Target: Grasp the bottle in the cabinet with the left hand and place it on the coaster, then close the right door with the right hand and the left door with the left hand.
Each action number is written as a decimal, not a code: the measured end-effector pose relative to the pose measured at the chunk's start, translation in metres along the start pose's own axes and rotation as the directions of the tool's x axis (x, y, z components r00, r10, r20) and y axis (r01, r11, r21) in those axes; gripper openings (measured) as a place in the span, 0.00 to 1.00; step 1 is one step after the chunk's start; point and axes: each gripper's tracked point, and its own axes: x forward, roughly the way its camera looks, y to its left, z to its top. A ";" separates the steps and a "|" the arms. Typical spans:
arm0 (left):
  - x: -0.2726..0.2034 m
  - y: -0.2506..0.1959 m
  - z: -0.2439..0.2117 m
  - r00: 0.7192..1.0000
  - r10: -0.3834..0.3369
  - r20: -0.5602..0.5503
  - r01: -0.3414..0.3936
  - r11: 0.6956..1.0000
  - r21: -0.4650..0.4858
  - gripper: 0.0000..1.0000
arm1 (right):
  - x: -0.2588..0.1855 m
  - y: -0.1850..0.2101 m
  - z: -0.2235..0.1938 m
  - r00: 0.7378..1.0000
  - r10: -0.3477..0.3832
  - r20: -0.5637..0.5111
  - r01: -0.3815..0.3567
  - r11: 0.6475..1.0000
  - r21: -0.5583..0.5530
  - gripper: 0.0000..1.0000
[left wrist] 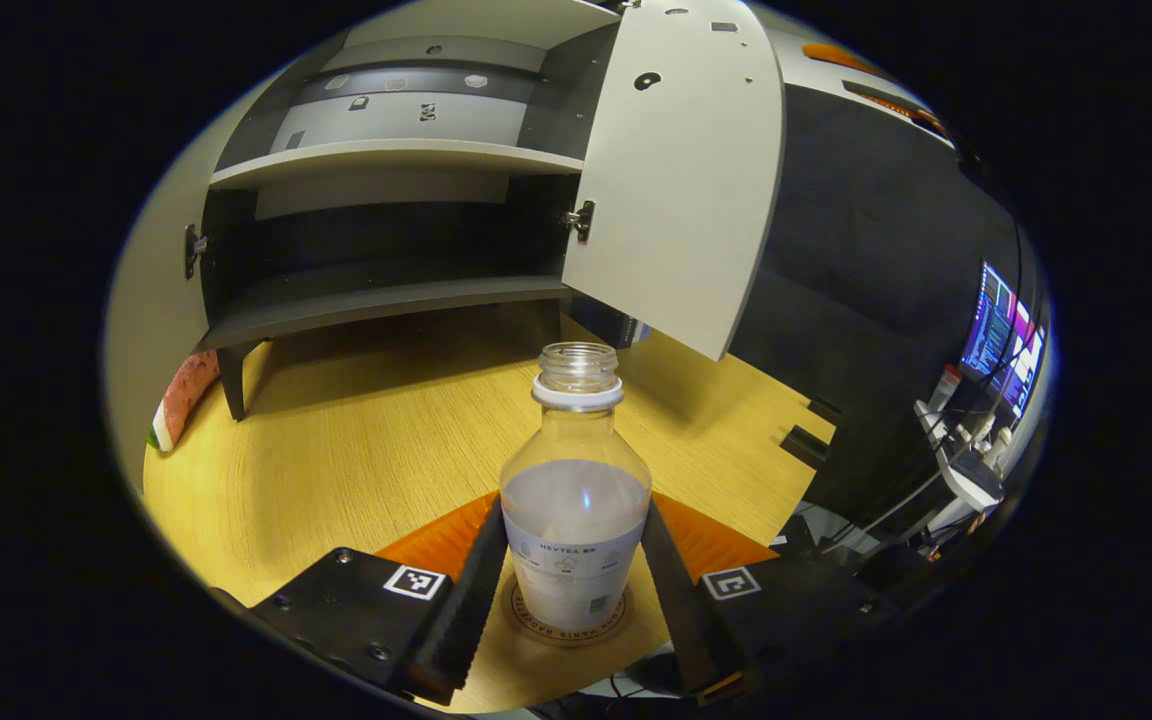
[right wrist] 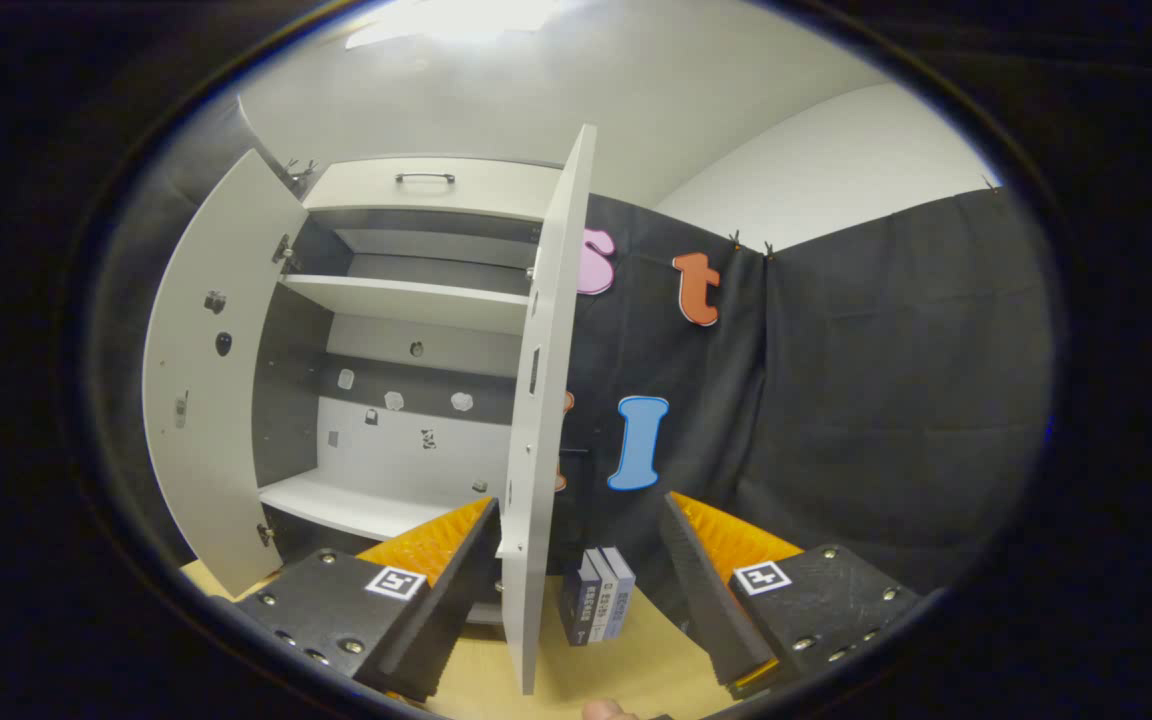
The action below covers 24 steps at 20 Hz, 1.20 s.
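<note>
Left gripper view: your left gripper (left wrist: 576, 600) sits open around the bottle (left wrist: 576, 520), not squeezing. It's capless, half full, slippery; hold the label.

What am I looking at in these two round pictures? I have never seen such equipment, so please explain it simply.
A person holds a two-finger gripper in each hand, and a fisheye camera rides on each one, looking forward along its fingers.

In the left gripper view, the left gripper has its fingers on either side of a clear bottle with no cap. The bottle stands on a round coaster on the wooden table. Whether the fingers press on it I cannot tell. Behind it is the cabinet with both doors open.

In the right gripper view, the right gripper is open and empty, with the edge of the cabinet's right door between its fingers. A few small books stand on the table beside the cabinet.
</note>
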 end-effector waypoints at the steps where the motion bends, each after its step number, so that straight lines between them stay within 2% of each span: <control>1: -0.003 -0.001 -0.002 1.000 -0.001 -0.005 0.001 1.000 0.007 0.78 | 0.001 0.002 0.000 1.000 0.004 0.000 -0.004 1.000 0.002 0.96; 6: -0.010 -0.002 -0.009 0.999 0.010 -0.031 -0.010 1.000 0.013 0.79 | 0.003 0.007 -0.001 1.000 0.025 0.002 -0.025 1.000 0.013 0.96; 10: -0.013 -0.001 -0.024 0.994 0.042 -0.098 -0.038 0.998 0.042 0.81 | 0.004 0.008 -0.001 0.999 0.033 0.007 -0.033 0.999 0.014 0.96; 12: -0.013 -0.004 -0.020 0.996 0.045 -0.080 -0.041 0.998 0.052 0.82 | 0.005 0.006 -0.002 0.999 0.036 0.004 -0.036 0.999 0.017 0.94; 13: -0.012 -0.004 -0.017 0.996 0.048 -0.073 -0.044 0.997 0.057 0.88 | 0.006 0.007 -0.004 0.999 0.038 0.000 -0.038 0.999 0.018 0.96; 14: -0.012 -0.004 -0.017 0.996 0.050 -0.076 -0.045 0.997 0.061 0.83 | 0.007 0.006 -0.005 0.999 0.038 -0.003 -0.038 0.999 0.018 0.96; 16: -0.012 -0.004 -0.017 0.995 0.059 -0.084 -0.053 0.996 0.073 0.87 | 0.007 0.005 -0.006 0.999 0.037 -0.004 -0.037 0.999 0.021 0.96; 20: -0.014 -0.003 -0.006 0.994 0.072 -0.079 -0.066 0.995 0.072 0.86 | 0.008 0.003 -0.007 0.999 0.038 -0.005 -0.038 0.999 0.029 0.96; 24: -0.018 -0.006 0.027 0.997 0.083 -0.002 -0.082 0.996 0.047 0.86 | 0.008 0.001 -0.010 0.999 0.037 -0.009 -0.036 0.999 0.036 0.96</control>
